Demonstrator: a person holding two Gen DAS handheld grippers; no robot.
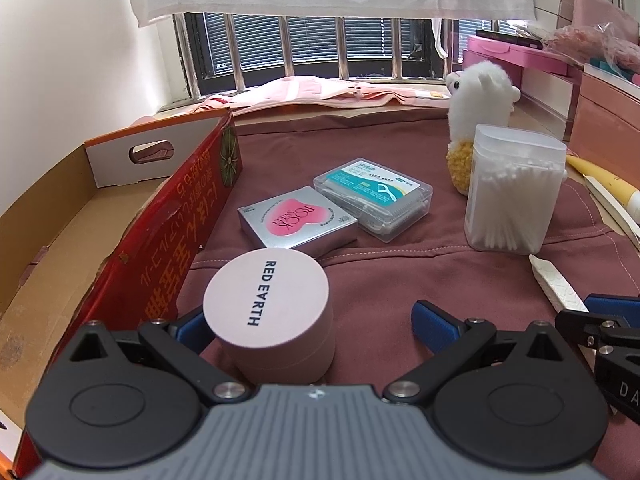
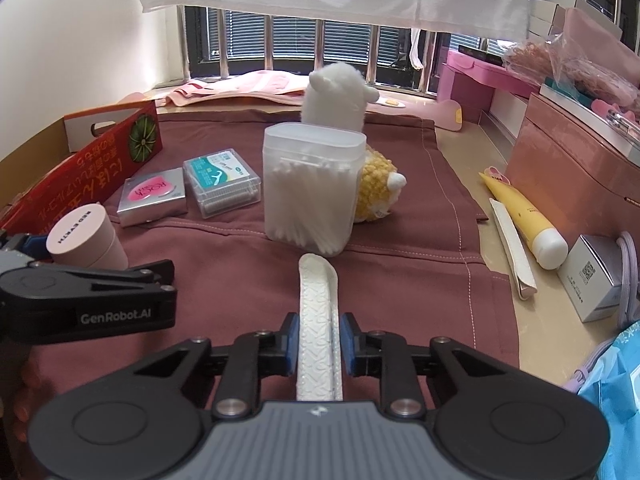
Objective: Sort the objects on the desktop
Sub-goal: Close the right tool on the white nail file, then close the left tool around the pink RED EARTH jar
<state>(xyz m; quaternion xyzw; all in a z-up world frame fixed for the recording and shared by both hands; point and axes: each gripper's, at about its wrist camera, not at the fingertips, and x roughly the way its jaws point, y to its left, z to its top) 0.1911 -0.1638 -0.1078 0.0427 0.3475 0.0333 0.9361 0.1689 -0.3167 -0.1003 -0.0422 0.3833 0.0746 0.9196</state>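
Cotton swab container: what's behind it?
Behind the cotton swab container stands a plush alpaca: its white head and yellow body show. Its middle and base are hidden by the container.

Matt maroon cloth (image 2: 400, 240) with stitched seams covers the desk. Clear glossy plastic tub (image 2: 312, 192) at frame centre; matt pink jar (image 1: 272, 312); rough brown cardboard box (image 1: 60, 240) left; embossed white strip (image 2: 318, 320).

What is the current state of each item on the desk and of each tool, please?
Left tool: open, straddling the pink jar.
Pink jar: upright, lid on.
Right tool: shut on the white strip.
White strip: held, pointing forward.
Cotton swab box: upright, closed, full.
Floss pick case: flat, closed.
Silver box: flat, closed.
Cardboard box: open.
Plush alpaca: upright.
Yellow tube: lying, capped.
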